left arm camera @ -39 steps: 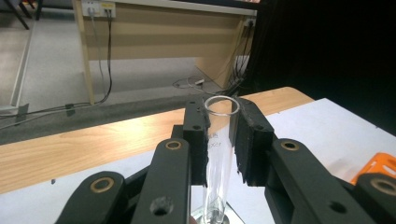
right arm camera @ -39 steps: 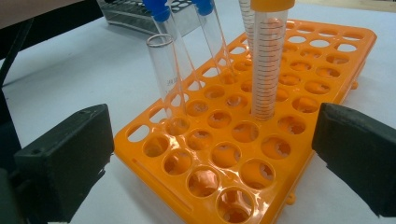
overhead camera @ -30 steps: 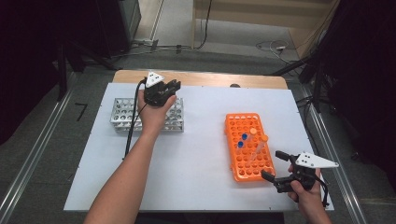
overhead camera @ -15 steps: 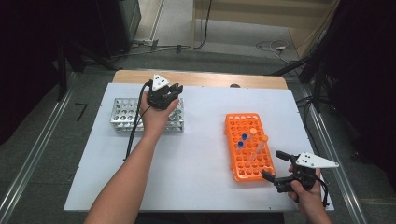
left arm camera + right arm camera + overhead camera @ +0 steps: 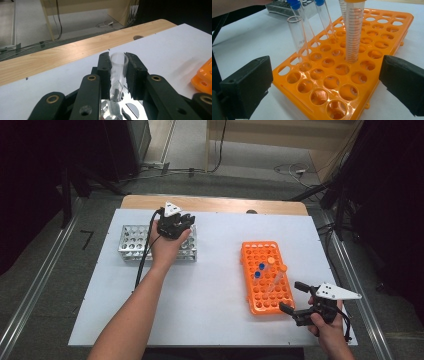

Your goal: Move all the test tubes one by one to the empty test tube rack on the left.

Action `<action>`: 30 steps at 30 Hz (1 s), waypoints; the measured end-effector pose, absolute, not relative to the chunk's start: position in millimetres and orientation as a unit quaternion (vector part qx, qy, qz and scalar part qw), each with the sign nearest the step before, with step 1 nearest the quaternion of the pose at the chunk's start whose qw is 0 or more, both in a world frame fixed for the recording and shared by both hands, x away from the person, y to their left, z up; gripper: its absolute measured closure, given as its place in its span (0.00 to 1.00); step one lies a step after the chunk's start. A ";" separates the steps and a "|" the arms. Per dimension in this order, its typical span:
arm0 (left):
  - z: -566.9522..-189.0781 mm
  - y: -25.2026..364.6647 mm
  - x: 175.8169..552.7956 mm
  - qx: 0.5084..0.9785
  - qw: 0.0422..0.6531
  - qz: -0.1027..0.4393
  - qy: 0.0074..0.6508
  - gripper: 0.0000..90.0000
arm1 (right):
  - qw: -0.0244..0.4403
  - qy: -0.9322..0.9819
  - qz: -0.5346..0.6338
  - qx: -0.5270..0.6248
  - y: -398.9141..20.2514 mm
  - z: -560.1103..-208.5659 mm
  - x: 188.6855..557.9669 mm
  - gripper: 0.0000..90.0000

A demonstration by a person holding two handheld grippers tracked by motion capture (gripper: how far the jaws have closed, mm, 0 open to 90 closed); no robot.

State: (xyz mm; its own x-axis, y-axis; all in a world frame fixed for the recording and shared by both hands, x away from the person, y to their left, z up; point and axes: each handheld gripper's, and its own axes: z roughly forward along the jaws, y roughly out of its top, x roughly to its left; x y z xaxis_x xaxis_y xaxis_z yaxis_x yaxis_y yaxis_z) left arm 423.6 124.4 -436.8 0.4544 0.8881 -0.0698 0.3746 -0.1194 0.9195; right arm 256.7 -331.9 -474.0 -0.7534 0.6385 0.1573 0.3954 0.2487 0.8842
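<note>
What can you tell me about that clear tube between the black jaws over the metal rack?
The tube is clear, glass or plastic by its look, open-topped with no cap, and seemingly empty. It stands upright, its lower end in a hole of the metal rack on the white table. The left gripper has its pads pressed against both sides just below the rim.
</note>
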 end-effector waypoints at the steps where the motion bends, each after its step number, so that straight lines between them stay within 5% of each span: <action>1: -436.8 124.5 423.6 0.700 0.486 0.263 0.452 0.78 | 0.118 0.781 0.516 0.331 -332.0 -474.1 256.7 0.00; 4: -436.5 125.2 423.4 0.700 0.478 0.259 0.463 0.76 | 0.118 0.781 0.516 0.332 -332.1 -474.2 256.9 0.00; 22: -414.5 146.0 374.4 0.684 0.523 0.230 0.454 0.19 | 0.114 0.786 0.514 0.325 -325.2 -475.2 259.5 0.00; 30: -413.6 148.9 341.0 0.688 0.538 0.218 0.437 0.12 | 0.114 0.788 0.511 0.323 -321.7 -475.4 258.9 0.00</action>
State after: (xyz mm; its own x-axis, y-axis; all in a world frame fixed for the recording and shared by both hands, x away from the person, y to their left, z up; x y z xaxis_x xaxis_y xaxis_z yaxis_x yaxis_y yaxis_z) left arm 341.0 148.9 -413.6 0.5236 0.8350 -0.1691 0.3656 -0.0409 0.9299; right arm 258.9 -321.7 -475.4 -0.7648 0.6264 0.1506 0.3928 0.2682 0.8797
